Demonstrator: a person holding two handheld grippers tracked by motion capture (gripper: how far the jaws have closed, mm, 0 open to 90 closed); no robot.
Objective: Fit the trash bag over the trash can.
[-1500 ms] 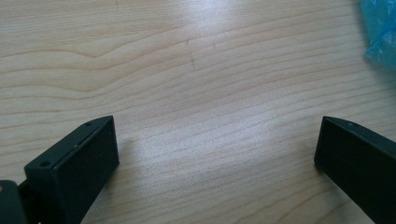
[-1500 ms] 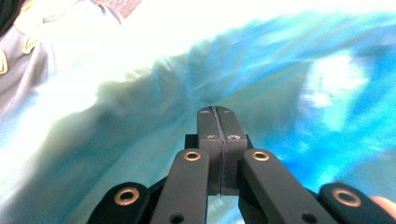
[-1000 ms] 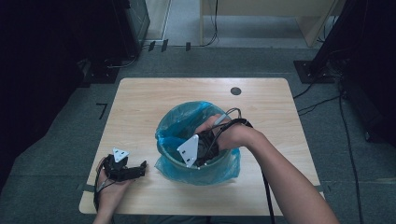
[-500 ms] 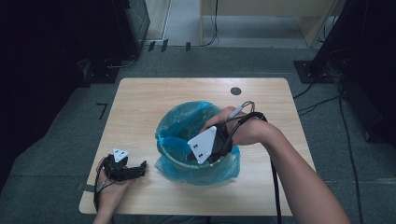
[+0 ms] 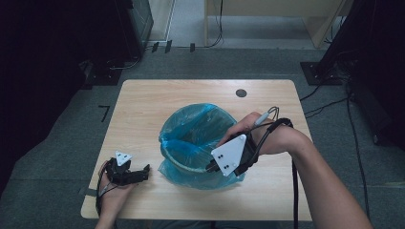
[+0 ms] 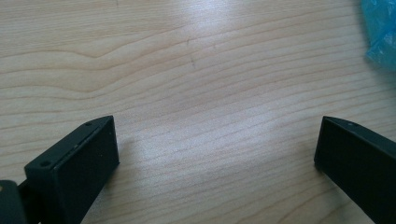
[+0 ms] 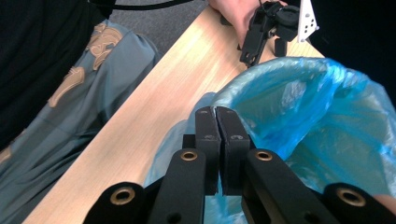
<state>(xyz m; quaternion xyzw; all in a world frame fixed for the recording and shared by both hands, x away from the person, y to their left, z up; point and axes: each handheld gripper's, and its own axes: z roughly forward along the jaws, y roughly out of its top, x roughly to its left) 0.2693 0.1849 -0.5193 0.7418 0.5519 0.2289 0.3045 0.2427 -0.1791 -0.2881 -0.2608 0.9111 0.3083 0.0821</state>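
A round bin lined with a blue plastic bag (image 5: pixel 191 131) stands in the middle of the wooden table (image 5: pixel 143 109). My right gripper (image 5: pixel 211 167) hovers over the bin's near right rim, its jaws pressed together. In the right gripper view the shut right gripper (image 7: pixel 215 112) points over the edge of the blue bag (image 7: pixel 299 102), and I see nothing between its pads. My left gripper (image 5: pixel 142 172) rests on the table at the front left, apart from the bin. In its own view the left gripper (image 6: pixel 215 140) stands wide open over bare wood, with a corner of the blue bag (image 6: pixel 380 37) at top right.
A small dark round mark (image 5: pixel 241 93) sits near the table's far edge. Dark furniture and cables surround the table on the grey floor. The right gripper view also shows the left gripper (image 7: pixel 252 46) farther off and patterned clothing (image 7: pixel 70 93) past the table's near edge.
My right hand has risen and moved right, from inside the bin's mouth to above its near right rim. The left hand has stayed in place.
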